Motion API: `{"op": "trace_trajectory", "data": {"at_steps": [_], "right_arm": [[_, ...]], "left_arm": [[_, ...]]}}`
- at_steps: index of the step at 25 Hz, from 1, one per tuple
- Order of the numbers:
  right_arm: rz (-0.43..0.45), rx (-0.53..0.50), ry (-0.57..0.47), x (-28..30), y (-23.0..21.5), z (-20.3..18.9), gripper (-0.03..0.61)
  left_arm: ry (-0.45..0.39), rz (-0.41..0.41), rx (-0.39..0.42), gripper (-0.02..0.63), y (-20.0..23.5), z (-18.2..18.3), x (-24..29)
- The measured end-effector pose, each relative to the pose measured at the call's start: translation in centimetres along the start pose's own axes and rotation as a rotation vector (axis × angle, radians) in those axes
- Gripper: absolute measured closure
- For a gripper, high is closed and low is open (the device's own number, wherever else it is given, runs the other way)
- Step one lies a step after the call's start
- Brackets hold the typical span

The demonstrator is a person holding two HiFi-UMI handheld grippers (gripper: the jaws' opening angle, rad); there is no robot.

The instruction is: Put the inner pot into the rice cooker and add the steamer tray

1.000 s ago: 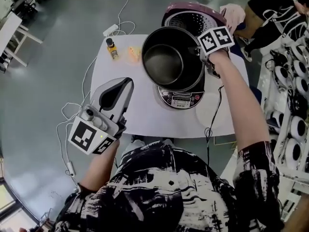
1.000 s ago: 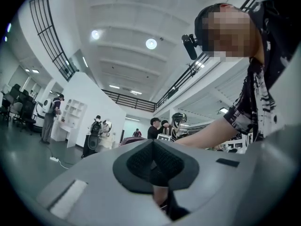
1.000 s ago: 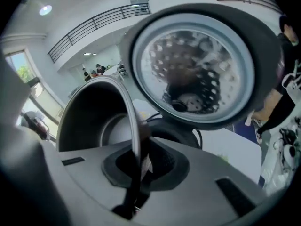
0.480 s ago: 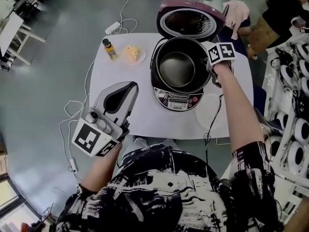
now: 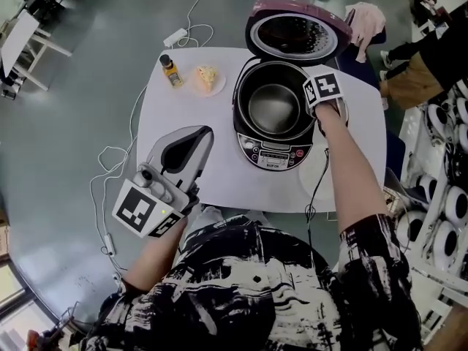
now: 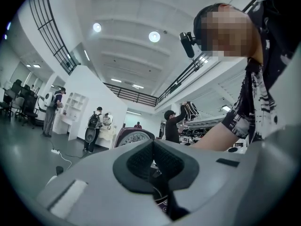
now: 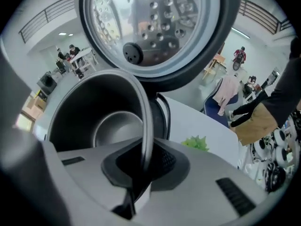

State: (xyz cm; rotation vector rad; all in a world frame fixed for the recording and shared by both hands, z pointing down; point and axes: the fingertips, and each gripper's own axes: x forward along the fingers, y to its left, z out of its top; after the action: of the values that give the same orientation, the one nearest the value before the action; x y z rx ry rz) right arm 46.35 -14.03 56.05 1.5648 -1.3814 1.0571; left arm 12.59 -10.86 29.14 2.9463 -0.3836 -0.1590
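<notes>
The dark inner pot [image 5: 274,104] sits down inside the rice cooker [image 5: 274,154], whose purple lid [image 5: 296,31] stands open behind it. My right gripper [image 5: 314,115] points steeply down at the pot's right side, shut on its thin rim [image 7: 146,117]; the rim runs between the pads in the right gripper view. My left gripper [image 5: 191,141] hovers level over the table's front left, shut, with nothing in it [image 6: 153,147]. A pale round thing [image 5: 316,172] lies right of the cooker; I cannot tell whether it is the steamer tray.
The cooker stands on a white table [image 5: 212,174]. A small bottle [image 5: 170,70] and a plate with food [image 5: 208,77] are at the far left. A green leafy thing [image 7: 198,143] lies behind the cooker. Cables trail on the floor; people stand at the right.
The inner pot, held tilted above the cooker a second ago, has come down into it with my right gripper still on its rim. My left gripper has hardly shifted.
</notes>
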Motion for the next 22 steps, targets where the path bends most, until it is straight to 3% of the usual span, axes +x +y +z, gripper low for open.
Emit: {"op": "trace_trajectory", "data": {"at_steps": [7, 13, 16, 19, 22], "right_arm": [[-0.073, -0.132, 0.054, 0.9, 0.2, -0.9, 0.557], [-0.157, -0.355, 0.082, 0.8, 0.3, -0.8, 0.522], [-0.156, -0.312, 0.066, 0.6, 0.1, -1.0, 0.517], [-0.157, -0.194, -0.004, 0.4, -0.2, -1.1, 0.513], [-0.217, -0.238, -0.048, 0.7, 0.1, -1.7, 0.467]], "left_arm": [[0.006, 0.009, -0.009, 0.609, 0.6, 0.0, -0.5], [0.003, -0.005, -0.01, 0.609, 0.6, -0.1, -0.6], [0.004, -0.011, -0.009, 0.609, 0.7, 0.1, -0.5], [0.006, -0.014, -0.01, 0.609, 0.6, 0.1, -0.6], [0.004, -0.018, -0.011, 0.609, 0.3, 0.0, -0.6]]}}
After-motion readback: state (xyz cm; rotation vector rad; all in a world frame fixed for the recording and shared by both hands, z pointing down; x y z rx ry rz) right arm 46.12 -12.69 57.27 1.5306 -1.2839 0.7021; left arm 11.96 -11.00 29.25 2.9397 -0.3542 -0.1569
